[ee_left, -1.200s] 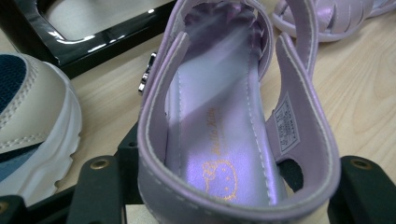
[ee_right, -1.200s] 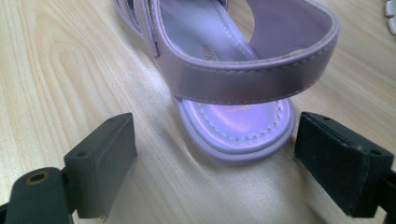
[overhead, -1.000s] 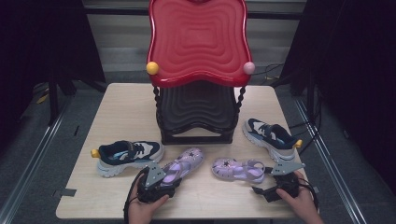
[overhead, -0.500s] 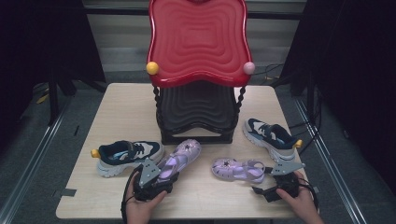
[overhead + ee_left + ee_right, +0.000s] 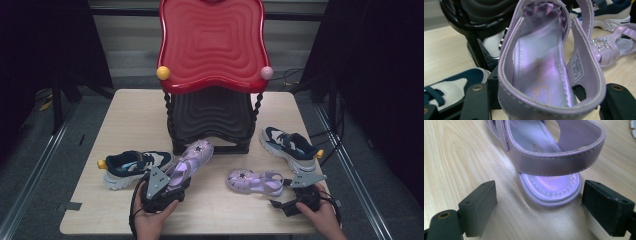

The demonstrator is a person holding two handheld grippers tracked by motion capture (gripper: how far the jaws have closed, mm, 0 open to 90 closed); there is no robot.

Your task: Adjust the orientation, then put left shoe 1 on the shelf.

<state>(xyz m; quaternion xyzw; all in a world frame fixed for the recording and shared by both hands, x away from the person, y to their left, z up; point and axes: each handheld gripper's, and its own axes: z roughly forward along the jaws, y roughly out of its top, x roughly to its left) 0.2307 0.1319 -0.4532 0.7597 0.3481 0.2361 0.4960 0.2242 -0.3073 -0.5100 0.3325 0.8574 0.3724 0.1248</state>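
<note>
My left gripper [image 5: 172, 187] is shut on the heel of a purple sandal [image 5: 192, 157], which is held off the table with its toe pointing up and away toward the black stand. In the left gripper view the sandal's heel strap [image 5: 541, 62] sits between the two black jaws [image 5: 547, 100]. A second purple sandal [image 5: 252, 181] lies flat on the table at the right. My right gripper [image 5: 281, 196] stands open behind it. In the right gripper view the jaws [image 5: 544, 207] flank that sandal's heel [image 5: 549, 192] with gaps on both sides.
A tall red and black tiered stand [image 5: 210, 115] fills the table's back middle. A navy and white sneaker [image 5: 135, 167] lies at the left, its mate [image 5: 290, 146] at the right. Bare tabletop [image 5: 130, 115] stretches behind the left sneaker.
My left gripper has risen with the purple sandal, lifting it off the table and tipping its toe toward the stand. The right gripper and the other sandal have stayed put.
</note>
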